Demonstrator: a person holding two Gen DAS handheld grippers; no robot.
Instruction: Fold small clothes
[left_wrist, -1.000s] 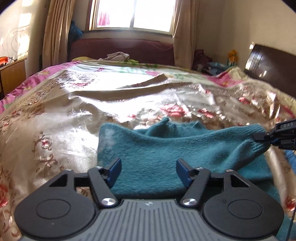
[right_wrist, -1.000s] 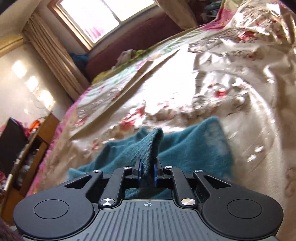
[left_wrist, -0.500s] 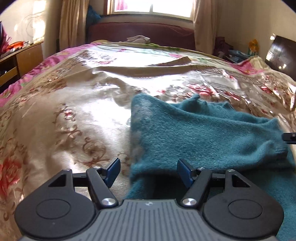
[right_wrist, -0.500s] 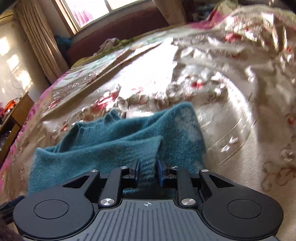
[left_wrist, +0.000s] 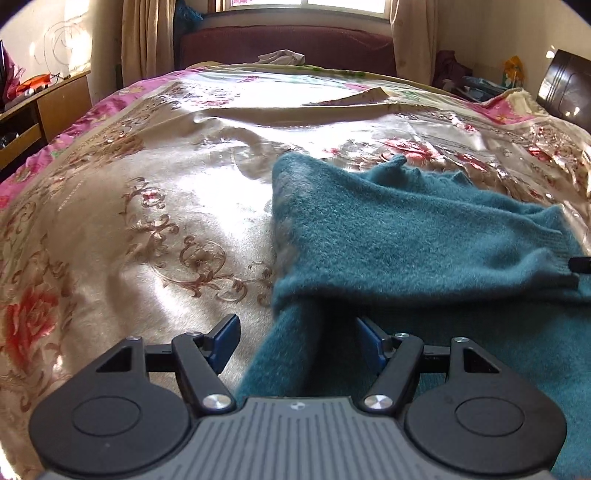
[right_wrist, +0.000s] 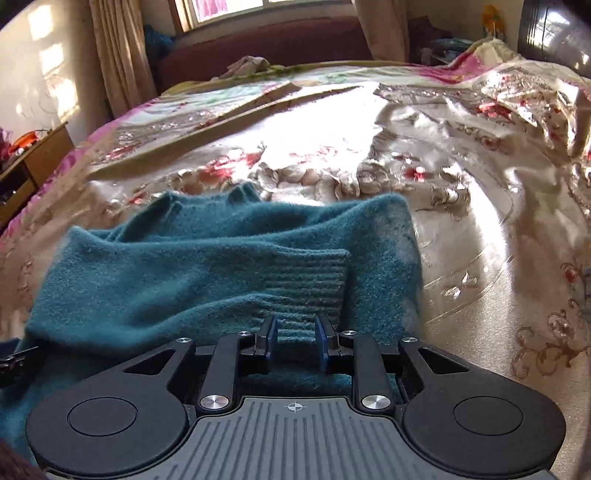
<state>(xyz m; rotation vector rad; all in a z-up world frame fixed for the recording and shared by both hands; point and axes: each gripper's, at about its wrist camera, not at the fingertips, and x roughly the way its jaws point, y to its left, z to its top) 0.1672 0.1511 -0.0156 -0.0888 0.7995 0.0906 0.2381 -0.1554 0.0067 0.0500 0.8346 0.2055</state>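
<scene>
A teal knit sweater (left_wrist: 406, 236) lies on the floral gold bedspread (left_wrist: 147, 184), with one sleeve folded across its body. My left gripper (left_wrist: 295, 328) stands open over the sweater's left edge, with fabric between its blue pads but not pinched. The sleeve's ribbed cuff (right_wrist: 306, 277) lies flat on the sweater (right_wrist: 147, 266). My right gripper (right_wrist: 295, 332) is slightly open just behind the cuff. Its pads flank the cuff's near edge without pressing on it. A tip of the right gripper (left_wrist: 580, 264) shows at the left wrist view's right edge.
The bed stretches away to a dark red sofa (left_wrist: 295, 40) under the window. A pale garment (left_wrist: 282, 57) lies at the bed's far end. A wooden cabinet (left_wrist: 55, 99) stands to the left and a dark headboard (left_wrist: 565, 85) to the right.
The right jaws parted and let go of the cuff, which dropped flat onto the sweater. The right view rolled level. The left gripper sank toward the sweater's left edge.
</scene>
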